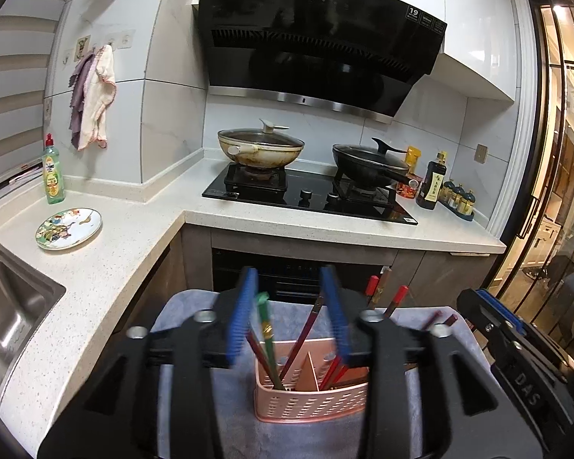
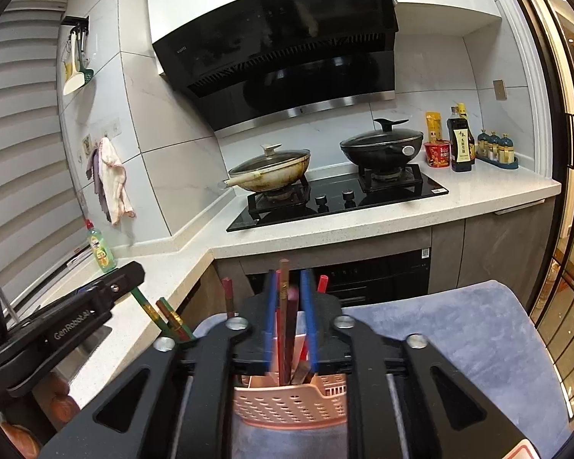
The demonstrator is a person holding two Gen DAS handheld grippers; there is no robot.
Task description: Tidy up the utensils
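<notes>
A pink perforated utensil holder (image 1: 310, 394) stands on a grey-blue cloth (image 1: 195, 317). It holds several chopsticks: a green one (image 1: 266, 329) and dark red ones in its left section, red ones (image 1: 335, 373) in its right. My left gripper (image 1: 291, 317) is open above the holder, with the chopsticks between its blue pads, untouched. My right gripper (image 2: 291, 317) is nearly shut, its blue pads on either side of a brown-red pair of chopsticks (image 2: 285, 313) standing in the holder (image 2: 287, 401). The left gripper's body (image 2: 72, 317) shows at the left of the right wrist view.
White L-shaped counter (image 1: 107, 267) with a steel sink (image 1: 7, 306), a patterned plate (image 1: 69, 227) and a green dish-soap bottle (image 1: 52, 172). A black hob (image 1: 310, 197) carries a cream wok and a black wok. Sauce bottles (image 1: 432, 183) stand at the right. Glass door far right.
</notes>
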